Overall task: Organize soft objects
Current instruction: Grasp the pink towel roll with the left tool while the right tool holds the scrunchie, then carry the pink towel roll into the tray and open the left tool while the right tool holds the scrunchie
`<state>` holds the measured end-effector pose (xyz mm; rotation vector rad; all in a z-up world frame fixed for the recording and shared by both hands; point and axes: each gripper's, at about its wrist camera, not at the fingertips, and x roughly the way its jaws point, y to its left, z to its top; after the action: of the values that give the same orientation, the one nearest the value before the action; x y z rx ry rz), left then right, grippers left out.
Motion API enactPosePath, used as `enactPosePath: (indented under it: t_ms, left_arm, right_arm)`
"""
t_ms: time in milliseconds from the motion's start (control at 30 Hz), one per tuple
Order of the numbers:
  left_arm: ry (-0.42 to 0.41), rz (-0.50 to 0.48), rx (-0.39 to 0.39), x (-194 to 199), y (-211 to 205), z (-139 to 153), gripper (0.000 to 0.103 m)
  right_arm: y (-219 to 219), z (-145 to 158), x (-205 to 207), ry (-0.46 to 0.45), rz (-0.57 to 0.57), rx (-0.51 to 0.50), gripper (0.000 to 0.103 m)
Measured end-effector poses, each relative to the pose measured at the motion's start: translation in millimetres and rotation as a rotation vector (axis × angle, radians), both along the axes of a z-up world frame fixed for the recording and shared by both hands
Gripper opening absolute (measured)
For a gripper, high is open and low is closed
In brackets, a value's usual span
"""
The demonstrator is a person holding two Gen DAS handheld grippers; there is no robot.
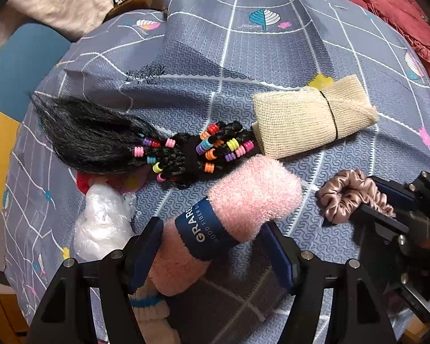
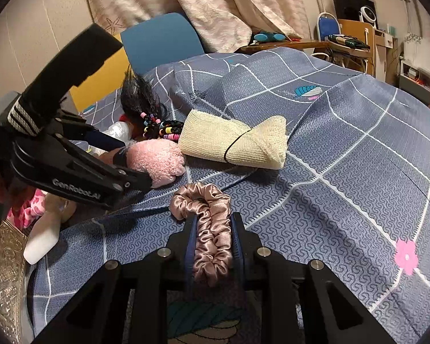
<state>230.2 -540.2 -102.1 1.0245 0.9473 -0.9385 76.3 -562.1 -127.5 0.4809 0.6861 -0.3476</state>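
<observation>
The pink fleece roll [image 1: 243,200], fuzzy and cylindrical with a navy paper band, lies low in the left wrist view on the patterned grey bed cover [image 1: 272,57], between the wide-apart fingers of the left gripper [image 1: 215,246]; whether the pads press it cannot be told. It looks lined up for a grasp across its banded middle. At lower right, the right gripper [image 2: 213,243] has its fingers clamped on a glossy, ruched satin scrunchie [image 2: 209,223], likely to lift it clear. Just above the roll lie a black beaded braid hairpiece [image 1: 157,143] and a cream mesh cloth roll [image 1: 309,117] bound by a thin black band.
</observation>
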Motion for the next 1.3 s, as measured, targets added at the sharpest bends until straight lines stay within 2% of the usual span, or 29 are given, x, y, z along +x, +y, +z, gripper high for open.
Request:
enactPosePath:
  t_ms: [200, 400, 533, 833, 1100, 1300]
  left_arm:
    - [-0.001, 0.034, 0.001, -2.3, 2.2, 0.4, 0.065]
    - [-0.057, 0.027, 0.026, -10.9, 6.6, 2.0, 0.049]
    - [-0.062, 0.033, 0.009, -14.7, 10.9, 9.6, 0.046]
    - [-0.036, 0.082, -0.106, -33.5, 29.7, 50.4, 0.045]
    - [0.007, 0.113, -0.225, -67.2, 56.0, 93.5, 0.045]
    - [0.061, 0.151, -0.353, -89.4, 94.1, 128.7, 0.045]
  right_arm:
    - [-0.1, 0.1, 0.0, 0.000, 0.000, 0.000, 0.023]
    - [-0.2, 0.1, -0.3, 0.000, 0.000, -0.001, 0.023]
    - [0.6, 0.6, -0.1, 0.003, -0.001, -0.007, 0.023]
    - [1.0, 0.7, 0.3, 0.007, -0.002, -0.012, 0.023]
    - [4.3, 0.8, 1.9, 0.014, -0.004, -0.023, 0.023]
    - [5.3, 1.0, 2.6, 0.016, -0.006, -0.025, 0.023]
